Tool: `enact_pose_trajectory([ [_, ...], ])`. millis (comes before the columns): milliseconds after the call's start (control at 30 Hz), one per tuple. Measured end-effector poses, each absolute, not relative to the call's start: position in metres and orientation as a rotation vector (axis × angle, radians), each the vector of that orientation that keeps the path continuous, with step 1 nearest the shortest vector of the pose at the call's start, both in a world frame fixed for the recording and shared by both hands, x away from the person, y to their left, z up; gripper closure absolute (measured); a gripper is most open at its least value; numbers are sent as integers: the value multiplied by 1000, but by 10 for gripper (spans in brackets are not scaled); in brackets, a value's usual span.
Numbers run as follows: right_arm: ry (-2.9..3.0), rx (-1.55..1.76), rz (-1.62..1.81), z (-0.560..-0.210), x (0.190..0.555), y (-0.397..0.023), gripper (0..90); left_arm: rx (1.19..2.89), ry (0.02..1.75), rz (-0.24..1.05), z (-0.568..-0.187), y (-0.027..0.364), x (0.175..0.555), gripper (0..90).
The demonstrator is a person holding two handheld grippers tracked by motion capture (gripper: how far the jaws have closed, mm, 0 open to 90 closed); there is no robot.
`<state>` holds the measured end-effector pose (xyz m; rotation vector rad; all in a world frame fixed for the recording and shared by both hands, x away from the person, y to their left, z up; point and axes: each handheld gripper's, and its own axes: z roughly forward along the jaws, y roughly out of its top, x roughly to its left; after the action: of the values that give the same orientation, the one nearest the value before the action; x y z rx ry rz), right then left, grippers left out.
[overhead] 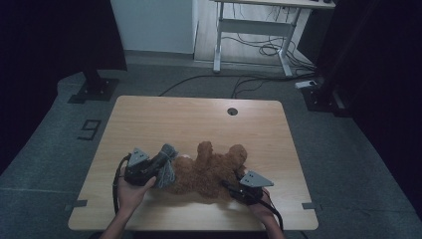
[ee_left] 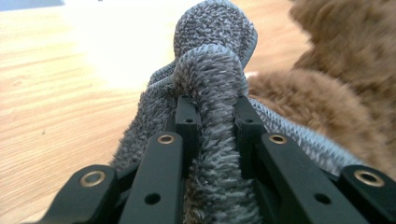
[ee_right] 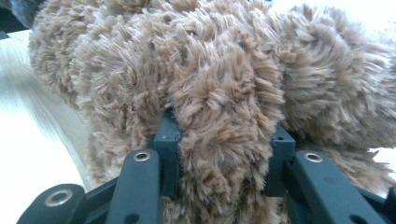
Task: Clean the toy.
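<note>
One brown teddy bear (overhead: 206, 172), clamped by right hand-held gripper (ee_right: 224, 144); left hand-held gripper (ee_left: 215, 116) pinches one grey cloth (ee_left: 210, 79).

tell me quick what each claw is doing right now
left claw: shut on a fold of the grey fuzzy cloth
right claw: shut on a limb of the brown teddy bear

The high view is dim and soft, with dark curtains at both sides. Beyond the left gripper's jaws, glare whitens the table (ee_left: 107, 51) and the distance blurs. Left of the right gripper's jaws the tabletop burns out white.
</note>
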<state>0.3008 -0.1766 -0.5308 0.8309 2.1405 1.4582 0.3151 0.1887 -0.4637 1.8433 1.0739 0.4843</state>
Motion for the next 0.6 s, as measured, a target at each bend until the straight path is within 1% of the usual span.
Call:
enact_pose_trajectory([
  [67,2140,830,1457,-531,301,-177,595,1849,1033,484,-456,178,314,767],
  [133,2142,834,1459,-531,302,-177,595,1852,986,451,-447,162,317,766],
  [167,2142,835,1460,-530,302,-177,595,1852,986,451,-447,162,317,765],
  [200,2143,836,1460,-530,303,-177,594,1853,957,415,-441,153,319,765],
  [233,2144,835,1459,-530,303,-177,595,1850,925,384,-436,142,321,765],
  [267,2145,837,1461,-530,303,-178,594,1856,861,351,-428,119,323,764],
  [300,2145,837,1461,-530,303,-178,594,1856,861,351,-428,119,323,764],
  [333,2143,837,1463,-530,303,-178,594,1872,811,330,-421,98,324,764],
  [433,2146,837,1466,-530,303,-178,593,1916,740,316,-412,58,329,761],
  [467,2147,831,1464,-530,303,-178,593,1951,724,300,-411,35,335,761],
  [500,2147,831,1464,-530,303,-178,593,1951,724,300,-411,35,335,761],
  [533,2144,826,1455,-530,303,-177,593,1990,732,301,-415,19,343,761],
  [600,2145,829,1453,-530,302,-177,593,2051,765,297,-425,6,356,761],
])
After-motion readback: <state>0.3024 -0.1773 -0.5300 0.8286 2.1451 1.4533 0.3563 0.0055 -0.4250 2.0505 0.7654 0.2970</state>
